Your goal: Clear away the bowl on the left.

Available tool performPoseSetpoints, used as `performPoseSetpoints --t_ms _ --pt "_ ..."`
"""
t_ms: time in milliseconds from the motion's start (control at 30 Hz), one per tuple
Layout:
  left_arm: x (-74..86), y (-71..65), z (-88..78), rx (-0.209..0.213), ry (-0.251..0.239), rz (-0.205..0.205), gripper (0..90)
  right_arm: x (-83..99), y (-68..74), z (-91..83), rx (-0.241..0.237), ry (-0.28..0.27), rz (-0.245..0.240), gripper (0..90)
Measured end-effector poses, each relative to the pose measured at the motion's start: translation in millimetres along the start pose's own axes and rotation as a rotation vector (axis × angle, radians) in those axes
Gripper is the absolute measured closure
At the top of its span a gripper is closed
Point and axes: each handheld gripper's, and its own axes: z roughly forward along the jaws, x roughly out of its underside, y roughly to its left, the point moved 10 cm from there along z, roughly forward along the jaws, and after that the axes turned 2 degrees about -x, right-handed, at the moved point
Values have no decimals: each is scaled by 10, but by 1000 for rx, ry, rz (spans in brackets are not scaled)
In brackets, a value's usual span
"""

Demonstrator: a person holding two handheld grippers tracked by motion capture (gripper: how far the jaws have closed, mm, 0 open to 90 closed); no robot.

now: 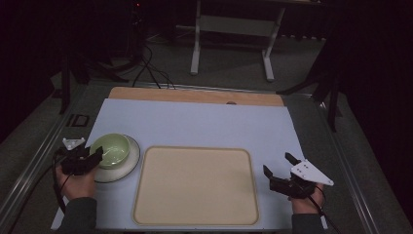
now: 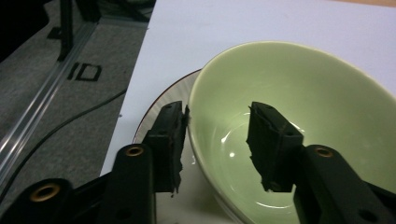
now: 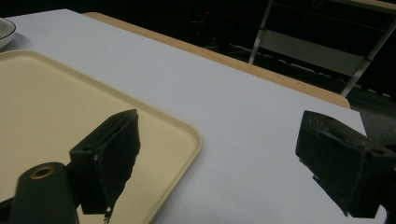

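A pale green bowl [image 1: 112,148] [image 2: 303,93] stands on a white plate [image 1: 132,160] [image 2: 156,105] at the left of the light blue mat [image 1: 195,122]. My left gripper [image 1: 97,155] [image 2: 217,116] straddles the bowl's near rim. One jaw rests against the outer wall; the other hangs inside the bowl, apart from the wall. The bowl is empty. At the mat's right, my right gripper [image 1: 276,163] [image 3: 219,126] is open wide with nothing between its jaws, just right of the tray.
A large beige tray [image 1: 195,185] [image 3: 46,102], empty, lies in the middle of the mat between the two grippers. A wooden strip [image 1: 195,95] borders the mat's far edge. Cables [image 1: 151,73] and a white frame [image 1: 234,39] stand on the floor beyond.
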Motion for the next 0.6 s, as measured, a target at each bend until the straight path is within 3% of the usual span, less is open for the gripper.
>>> performPoseSetpoints --t_ms 200,600 --pt "68 58 32 14 46 -61 694 -5 -2 -3 2 -3 -2 134" --pt "120 45 99 40 91 -78 709 -12 5 -6 -1 -9 -10 135"
